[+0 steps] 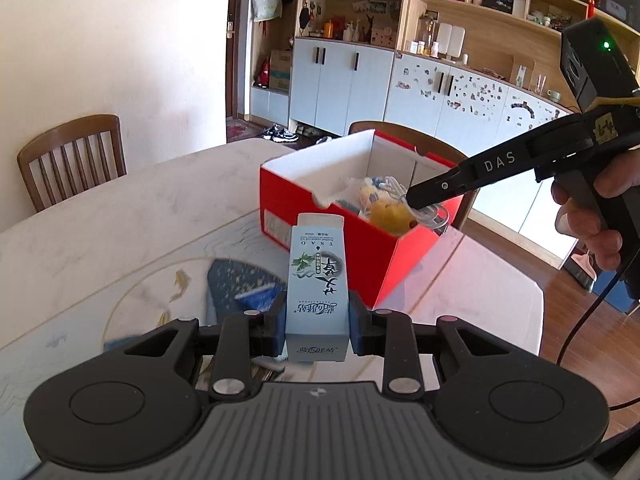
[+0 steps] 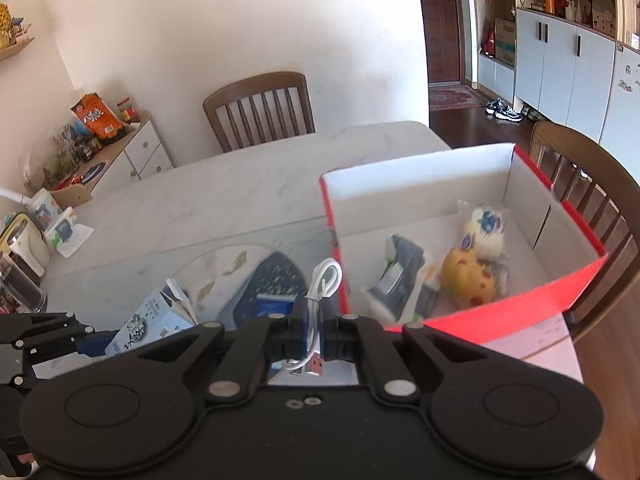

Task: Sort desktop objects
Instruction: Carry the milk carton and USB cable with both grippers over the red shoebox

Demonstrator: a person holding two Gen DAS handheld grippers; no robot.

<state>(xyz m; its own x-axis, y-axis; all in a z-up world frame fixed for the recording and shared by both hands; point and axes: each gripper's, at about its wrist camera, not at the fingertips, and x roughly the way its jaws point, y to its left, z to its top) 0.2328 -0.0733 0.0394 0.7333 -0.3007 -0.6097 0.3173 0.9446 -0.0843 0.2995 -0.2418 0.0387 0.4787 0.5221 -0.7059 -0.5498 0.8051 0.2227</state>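
My left gripper (image 1: 317, 316) is shut on a pale blue carton (image 1: 316, 292) with green leaves and dark lettering, held upright above the table. Beyond it stands a red box (image 1: 394, 264) with white inside walls. My right gripper (image 2: 318, 328) is shut on a coiled white USB cable (image 2: 320, 300), just left of the red box (image 2: 520, 308). In the left wrist view that right gripper (image 1: 418, 200) hangs over the box with the white cable (image 1: 428, 214) at its tip. Inside the box lie a yellow plush toy (image 2: 470, 280), a white-and-blue toy (image 2: 484, 232) and a grey packet (image 2: 396, 272).
A round mat with gold fish (image 1: 160, 280) and a dark blue speckled patch (image 1: 244, 280) lies on the marble table (image 1: 120, 208). A small blue box (image 2: 274, 304) rests on it. Wooden chairs (image 2: 260, 108) stand around the table. A cluttered side cabinet (image 2: 100, 148) is at far left.
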